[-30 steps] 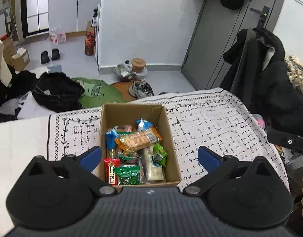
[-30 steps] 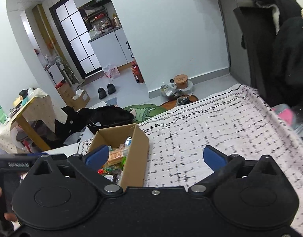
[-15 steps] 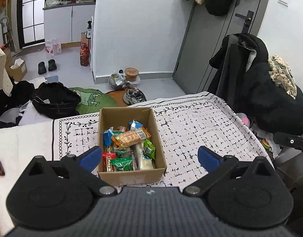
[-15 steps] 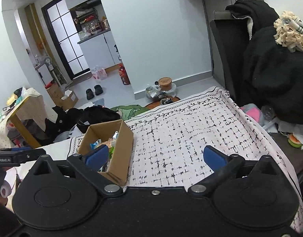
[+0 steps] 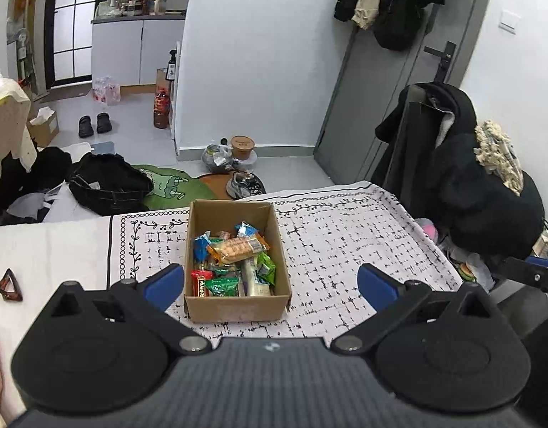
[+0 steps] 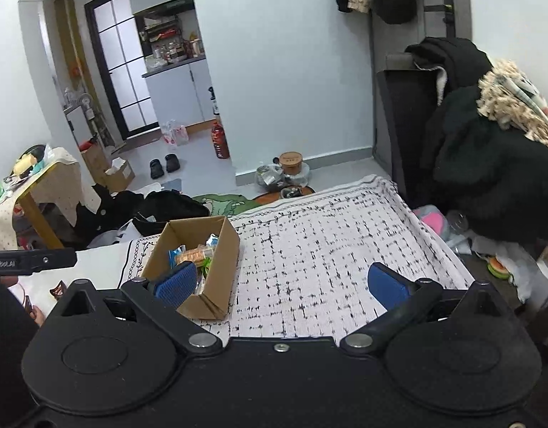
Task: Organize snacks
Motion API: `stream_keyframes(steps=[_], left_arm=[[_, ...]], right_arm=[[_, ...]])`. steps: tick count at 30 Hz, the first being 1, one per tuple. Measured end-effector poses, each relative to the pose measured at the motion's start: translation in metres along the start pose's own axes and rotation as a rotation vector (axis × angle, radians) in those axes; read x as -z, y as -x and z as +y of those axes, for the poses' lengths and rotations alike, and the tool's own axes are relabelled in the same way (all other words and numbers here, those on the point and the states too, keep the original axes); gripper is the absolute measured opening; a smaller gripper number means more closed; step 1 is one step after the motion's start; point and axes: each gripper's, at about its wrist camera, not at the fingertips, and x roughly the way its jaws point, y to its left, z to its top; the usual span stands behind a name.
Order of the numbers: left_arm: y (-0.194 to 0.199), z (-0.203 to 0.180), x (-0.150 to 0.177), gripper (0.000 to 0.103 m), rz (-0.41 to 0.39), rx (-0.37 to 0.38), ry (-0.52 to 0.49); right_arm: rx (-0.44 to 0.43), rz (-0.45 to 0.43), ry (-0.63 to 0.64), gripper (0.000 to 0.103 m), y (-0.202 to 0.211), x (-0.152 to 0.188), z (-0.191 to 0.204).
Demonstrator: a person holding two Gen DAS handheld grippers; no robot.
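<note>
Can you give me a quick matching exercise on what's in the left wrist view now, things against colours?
Things:
1. cardboard box
2. snack packet at the box's near left corner
3. long cracker packet on top
4. left gripper finger pads

Colours:
A. blue
B. orange
C. brown
D. red

Pairs: 1-C, 2-D, 3-B, 4-A

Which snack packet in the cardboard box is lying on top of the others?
The long orange cracker packet, lying crosswise over the pile in the cardboard box; the blue, green and red packets sit beneath or beside it.
</note>
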Motion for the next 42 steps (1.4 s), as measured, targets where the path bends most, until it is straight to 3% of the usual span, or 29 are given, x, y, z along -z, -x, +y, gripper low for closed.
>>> stream_keyframes(steps=[5, 8, 12, 17, 42], left_arm=[[0.016, -0.008, 0.006, 0.103, -0.009, -0.004, -0.047], [0.02, -0.011, 0.009, 0.103, -0.008, -0.027, -0.059], [0.028, -0.008, 0.013, 0.103, -0.021, -0.037, -0.05], [0.035, -0.003, 0.017, 0.103, -0.023, -0.034, -0.048], [0.036, -0.009, 0.014, 0.1, -0.01, -0.021, -0.087]], right_arm=[[0.009, 0.019, -0.026, 0.103, 0.011, 0.007, 0.006], [-0.03, 0.039, -0.067, 0.103, 0.019, 0.014, 0.007], [-0.005, 0.016, -0.006, 0.103, 0.028, 0.02, 0.019], [0.021, 0.023, -0.033, 0.103, 0.027, 0.021, 0.012], [0.035, 0.044, -0.015, 0.103, 0.027, 0.019, 0.018]])
